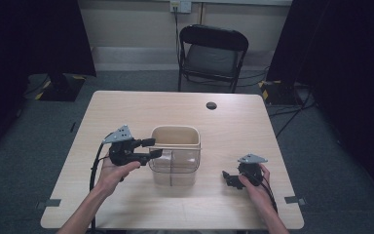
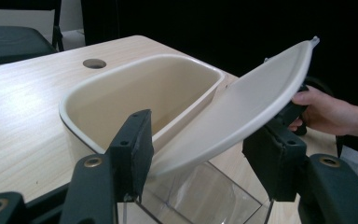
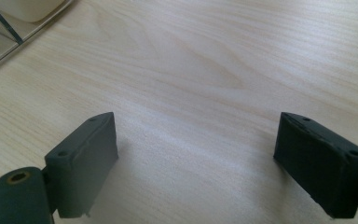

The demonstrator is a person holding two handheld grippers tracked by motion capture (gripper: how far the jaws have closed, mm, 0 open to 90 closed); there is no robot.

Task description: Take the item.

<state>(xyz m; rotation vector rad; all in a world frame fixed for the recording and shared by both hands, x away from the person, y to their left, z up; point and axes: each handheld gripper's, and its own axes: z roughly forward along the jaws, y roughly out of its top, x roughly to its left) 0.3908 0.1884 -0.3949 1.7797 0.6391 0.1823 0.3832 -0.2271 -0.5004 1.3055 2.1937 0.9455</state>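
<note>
**Bin Lid Handling: Left Gripper at the Flap**

Nearest the lens in the left gripper view, the two black jaws of the left gripper (image 2: 200, 156) stand either side of the near edge of a cream swing lid (image 2: 242, 107). That lid is tilted, its far edge raised, above the cream collar (image 2: 135, 93) of a clear-walled bin (image 2: 200, 196). Whether the pads already press on the lid edge cannot be told; a gap seems to remain on both sides, so the jaws read as partly spread around it.

In the high view the bin (image 1: 174, 163) stands near the middle of the wooden table (image 1: 126, 112), with the left gripper (image 1: 152, 148) at its left rim. The right gripper (image 1: 229, 178) rests low on the table, well apart to the right of the bin; in the right gripper view its jaws stand wide apart over bare wood with nothing between them (image 3: 196, 158).

Step in hand, as judged: securing the lid edge. The next move calls for the left jaws to pinch firmly on the lid before any lift or swing. The right gripper may be needed to steady the bin wall, since the light bin could slide or tip.
</note>
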